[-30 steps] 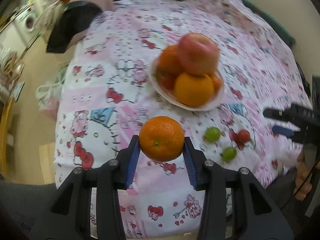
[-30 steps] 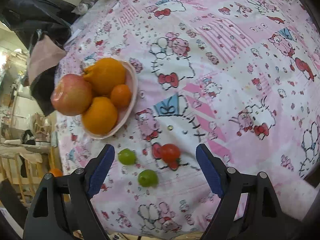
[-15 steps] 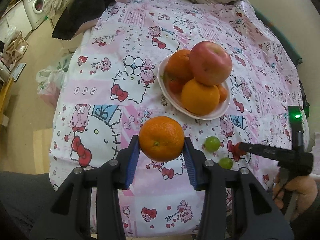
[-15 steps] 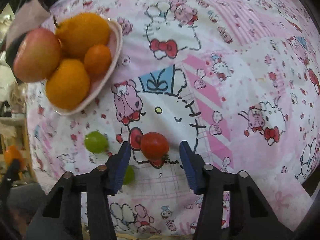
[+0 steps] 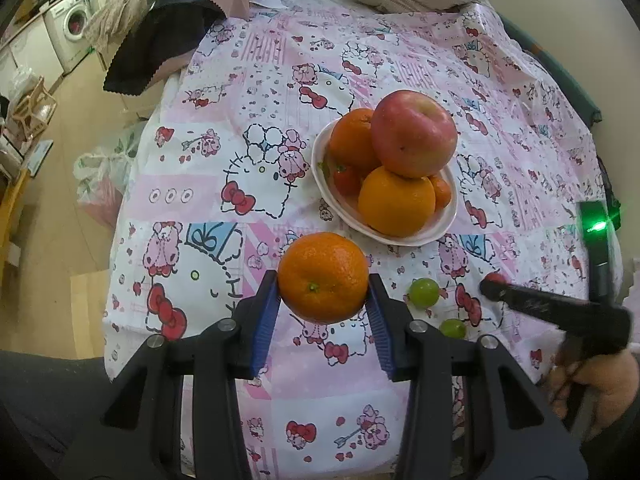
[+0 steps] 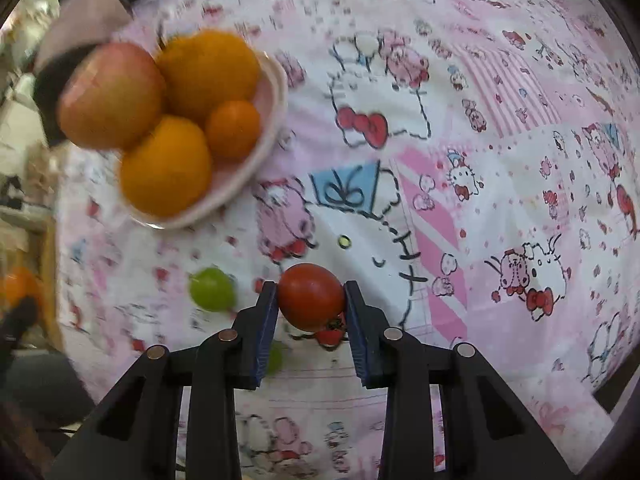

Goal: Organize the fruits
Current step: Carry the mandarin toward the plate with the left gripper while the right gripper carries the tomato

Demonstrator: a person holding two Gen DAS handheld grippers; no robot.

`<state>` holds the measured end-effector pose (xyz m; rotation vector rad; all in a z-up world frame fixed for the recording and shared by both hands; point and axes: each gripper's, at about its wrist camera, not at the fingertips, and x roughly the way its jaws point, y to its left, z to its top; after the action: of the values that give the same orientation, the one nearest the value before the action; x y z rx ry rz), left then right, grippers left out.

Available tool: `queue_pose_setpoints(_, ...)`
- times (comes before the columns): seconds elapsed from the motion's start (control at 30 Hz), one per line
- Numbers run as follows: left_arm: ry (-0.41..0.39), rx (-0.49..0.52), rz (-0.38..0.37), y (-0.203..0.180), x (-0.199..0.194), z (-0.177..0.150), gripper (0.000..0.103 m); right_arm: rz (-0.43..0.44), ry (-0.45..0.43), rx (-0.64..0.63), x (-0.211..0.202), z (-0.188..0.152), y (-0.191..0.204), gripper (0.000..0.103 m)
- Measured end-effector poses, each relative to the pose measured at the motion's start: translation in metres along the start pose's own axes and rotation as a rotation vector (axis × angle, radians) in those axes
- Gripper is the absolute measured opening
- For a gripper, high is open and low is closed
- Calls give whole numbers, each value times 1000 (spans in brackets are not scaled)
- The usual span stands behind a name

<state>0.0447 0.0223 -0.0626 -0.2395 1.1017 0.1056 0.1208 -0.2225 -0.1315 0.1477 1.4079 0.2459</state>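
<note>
Fruit sat mostly in the white bowl (image 5: pixel 438 230): an apple (image 5: pixel 414 133) piled on oranges. Your left gripper (image 5: pixel 323 300) had its jaws pressed against a mandarin (image 5: pixel 323 277), held above the patterned cloth (image 5: pixel 248 120) just short of the bowl. Your right gripper (image 6: pixel 311 304) had its blue pads narrowed onto a red tomato (image 6: pixel 310 295), beside two green grapes (image 5: pixel 424 291) lying on the cloth.
</note>
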Motion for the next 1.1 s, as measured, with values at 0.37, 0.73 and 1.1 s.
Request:
queue_pose_setpoints(0.37,-33,71,67,-4,7,-5,39,115,-90,-57,-34,-7,16,35)
queue_pose_setpoints(0.73,-47,99,90,-5,14,-7,39,237,-172,-74,-65,-7,28,35)
queue_pose_setpoints(1.1,-44,74,82,0,9,7,39,302,-228,-47,-85,5,21,35)
